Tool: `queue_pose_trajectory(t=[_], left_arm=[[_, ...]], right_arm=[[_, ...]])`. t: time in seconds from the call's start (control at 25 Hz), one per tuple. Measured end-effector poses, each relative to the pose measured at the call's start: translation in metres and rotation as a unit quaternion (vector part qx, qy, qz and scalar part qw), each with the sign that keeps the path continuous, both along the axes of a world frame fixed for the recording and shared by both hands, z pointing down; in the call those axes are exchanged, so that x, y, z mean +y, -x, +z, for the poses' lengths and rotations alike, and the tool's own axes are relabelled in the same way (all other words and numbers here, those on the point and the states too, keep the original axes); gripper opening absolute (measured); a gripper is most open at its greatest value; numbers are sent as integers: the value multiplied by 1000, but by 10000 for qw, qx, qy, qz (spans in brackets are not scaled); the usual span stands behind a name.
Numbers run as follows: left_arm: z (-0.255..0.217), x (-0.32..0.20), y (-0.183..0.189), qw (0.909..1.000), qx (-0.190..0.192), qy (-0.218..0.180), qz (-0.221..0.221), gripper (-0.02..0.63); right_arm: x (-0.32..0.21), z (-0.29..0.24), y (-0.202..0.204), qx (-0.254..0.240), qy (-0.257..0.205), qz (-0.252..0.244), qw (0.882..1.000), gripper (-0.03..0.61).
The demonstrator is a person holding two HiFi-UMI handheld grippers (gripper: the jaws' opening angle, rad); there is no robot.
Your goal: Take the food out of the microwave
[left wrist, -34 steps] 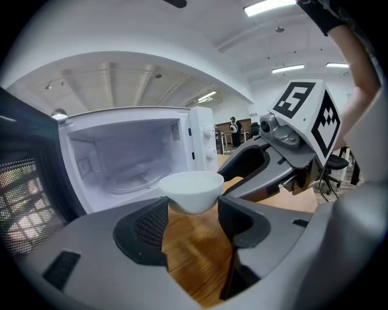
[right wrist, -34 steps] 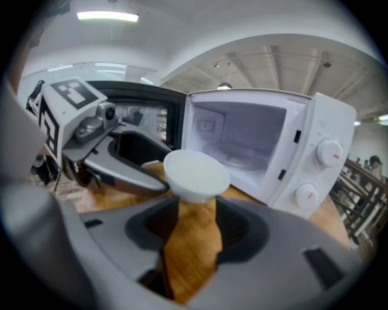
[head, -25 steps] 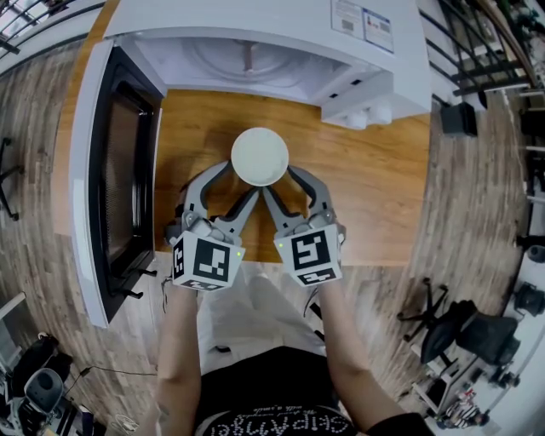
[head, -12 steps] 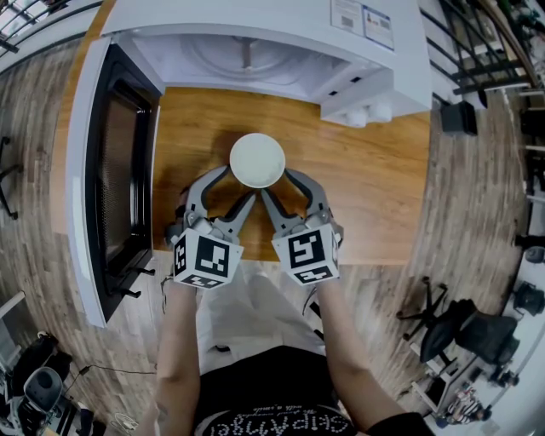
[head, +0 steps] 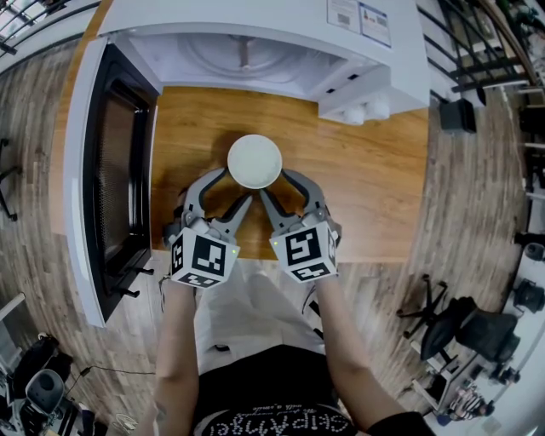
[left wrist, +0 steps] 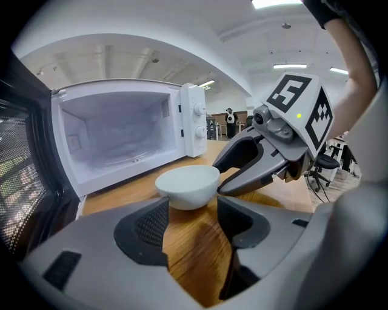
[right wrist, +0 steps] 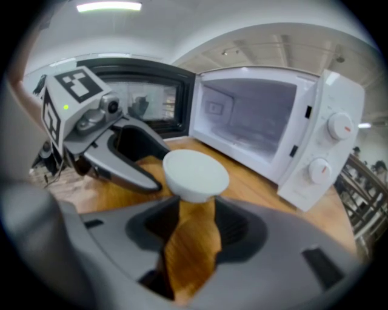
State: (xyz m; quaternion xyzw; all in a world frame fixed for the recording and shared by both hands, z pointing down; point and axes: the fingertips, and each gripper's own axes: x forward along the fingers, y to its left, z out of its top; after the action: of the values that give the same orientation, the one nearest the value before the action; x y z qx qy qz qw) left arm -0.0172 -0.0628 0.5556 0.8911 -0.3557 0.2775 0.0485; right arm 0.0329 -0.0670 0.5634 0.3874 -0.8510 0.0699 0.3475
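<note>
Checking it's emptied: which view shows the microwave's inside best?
The left gripper view: it looks squarely into the open microwave, back wall and floor visible, no food inside. The right gripper view sees the cavity obliquely; the head view shows only its floor from above.

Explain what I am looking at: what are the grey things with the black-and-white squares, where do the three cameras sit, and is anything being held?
There is no robot here. A person holds a pair of tongs in each hand. One picture comes from a camera on the person's head, looking steeply down. The other two cameras ride on the left tongs and the right tongs, each looking along its own jaws. The patterned cubes are part of the tongs. On the wooden table stands a white microwave with its door swung open. In front of it is a white bowl. Both tongs have their jaws apart, with the tips at the bowl's two sides, and neither is clamped on it. I cannot tell whether the bowl rests on the table.
</note>
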Motion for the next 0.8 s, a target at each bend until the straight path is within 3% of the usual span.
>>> queue_pose_trajectory(t=[0.2, 0.8], left_arm=[[11, 8, 3, 9997, -180, 129, 74, 268], [7, 11, 10, 9997, -213, 66, -25, 265]], right_arm=[[4, 8, 0, -55, 173, 33, 9998, 198], [5, -4, -16, -252, 229, 194, 9992, 196]])
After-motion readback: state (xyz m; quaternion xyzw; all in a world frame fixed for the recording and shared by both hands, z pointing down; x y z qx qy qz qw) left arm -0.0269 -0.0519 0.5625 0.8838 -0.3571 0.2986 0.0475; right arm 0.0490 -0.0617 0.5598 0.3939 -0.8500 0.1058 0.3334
